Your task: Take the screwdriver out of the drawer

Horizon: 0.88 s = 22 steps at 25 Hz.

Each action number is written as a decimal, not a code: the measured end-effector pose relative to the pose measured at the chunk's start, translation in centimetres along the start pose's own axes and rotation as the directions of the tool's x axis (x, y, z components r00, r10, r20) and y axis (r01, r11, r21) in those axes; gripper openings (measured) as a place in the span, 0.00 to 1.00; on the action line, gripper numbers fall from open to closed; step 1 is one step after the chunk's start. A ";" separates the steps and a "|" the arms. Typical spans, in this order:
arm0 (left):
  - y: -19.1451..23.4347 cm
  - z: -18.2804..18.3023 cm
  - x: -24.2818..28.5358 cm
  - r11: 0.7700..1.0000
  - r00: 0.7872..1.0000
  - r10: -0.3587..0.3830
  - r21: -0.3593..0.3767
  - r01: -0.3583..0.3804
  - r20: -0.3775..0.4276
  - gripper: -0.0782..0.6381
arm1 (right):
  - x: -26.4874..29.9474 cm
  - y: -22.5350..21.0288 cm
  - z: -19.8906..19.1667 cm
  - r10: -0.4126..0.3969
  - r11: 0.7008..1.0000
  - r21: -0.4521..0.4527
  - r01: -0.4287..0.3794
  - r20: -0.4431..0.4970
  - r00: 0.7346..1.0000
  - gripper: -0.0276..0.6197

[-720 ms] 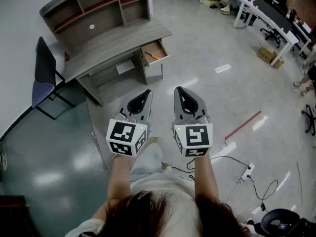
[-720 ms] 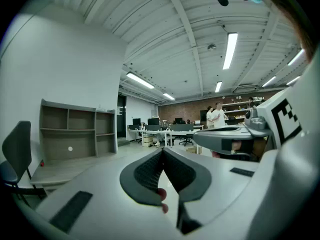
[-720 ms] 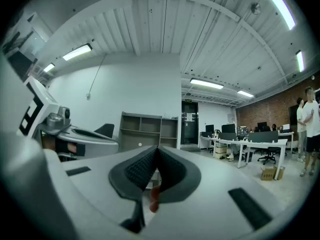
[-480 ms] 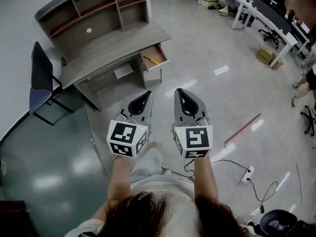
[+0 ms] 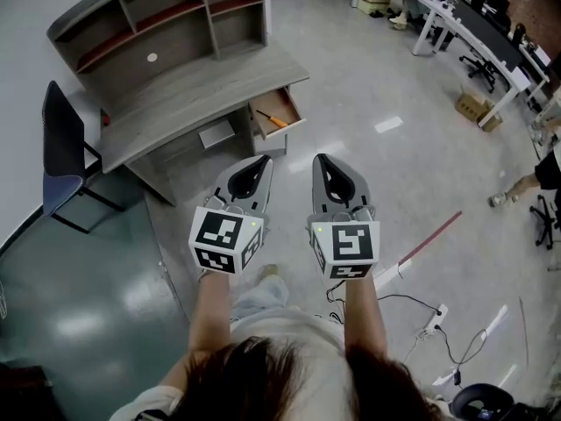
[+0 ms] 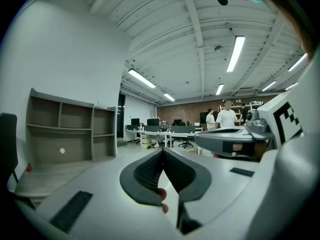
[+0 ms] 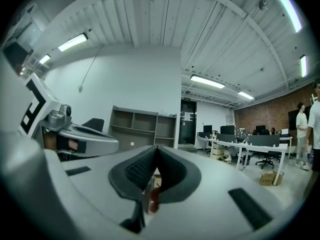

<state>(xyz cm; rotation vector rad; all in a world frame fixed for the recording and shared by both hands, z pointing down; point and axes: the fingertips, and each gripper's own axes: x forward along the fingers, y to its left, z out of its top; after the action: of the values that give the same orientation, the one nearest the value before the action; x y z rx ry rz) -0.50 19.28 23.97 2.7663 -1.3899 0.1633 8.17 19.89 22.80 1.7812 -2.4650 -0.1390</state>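
Note:
An orange-handled screwdriver (image 5: 272,118) lies in the open drawer (image 5: 277,114) at the right end of a grey desk (image 5: 197,90). My left gripper (image 5: 261,161) and right gripper (image 5: 321,160) are held side by side in front of me, well short of the desk. Both are shut with nothing between their jaws. In the left gripper view the left gripper (image 6: 162,151) shows its jaws meeting at the tips. The right gripper (image 7: 156,149) looks the same in its own view, with the desk's shelf unit (image 7: 144,128) behind it.
A dark chair (image 5: 63,152) stands left of the desk. A shelf hutch (image 5: 162,16) sits on the desk's back. Cables and a power strip (image 5: 435,316) lie on the floor at my right. Office desks (image 5: 469,24) and a person's leg (image 5: 517,187) are at the far right.
The desk and drawer have drifted slightly as I move closer and my head turns. Both grippers stay shut, side by side. A person at far right has walked into view.

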 end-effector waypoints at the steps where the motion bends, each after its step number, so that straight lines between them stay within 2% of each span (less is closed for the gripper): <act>1: 0.7 0.1 0.5 1.000 1.000 -0.002 0.002 0.002 0.001 0.13 | 0.9 0.0 -0.1 0.000 1.000 -0.005 0.000 -0.007 1.000 0.09; 9: 6.9 0.1 4.0 1.000 1.000 -0.015 -0.017 0.015 0.000 0.13 | 7.8 0.7 -0.1 -0.010 0.999 -0.041 0.009 -0.024 1.000 0.08; 14: 9.3 -0.4 5.4 0.999 1.000 -0.022 -0.037 0.021 -0.005 0.13 | 10.6 1.1 -0.6 0.002 1.000 -0.024 -0.003 -0.042 0.999 0.09; 22: 12.9 -2.2 8.1 0.997 0.999 0.000 -0.079 -0.003 -0.036 0.13 | 15.0 0.7 -2.2 -0.005 0.998 -0.069 0.000 -0.080 0.997 0.09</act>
<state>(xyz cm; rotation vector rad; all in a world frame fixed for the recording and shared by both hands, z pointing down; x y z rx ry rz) -6.22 5.30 26.93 2.6856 -1.3593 0.1540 3.07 5.81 25.46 1.7279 -2.3732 -0.1480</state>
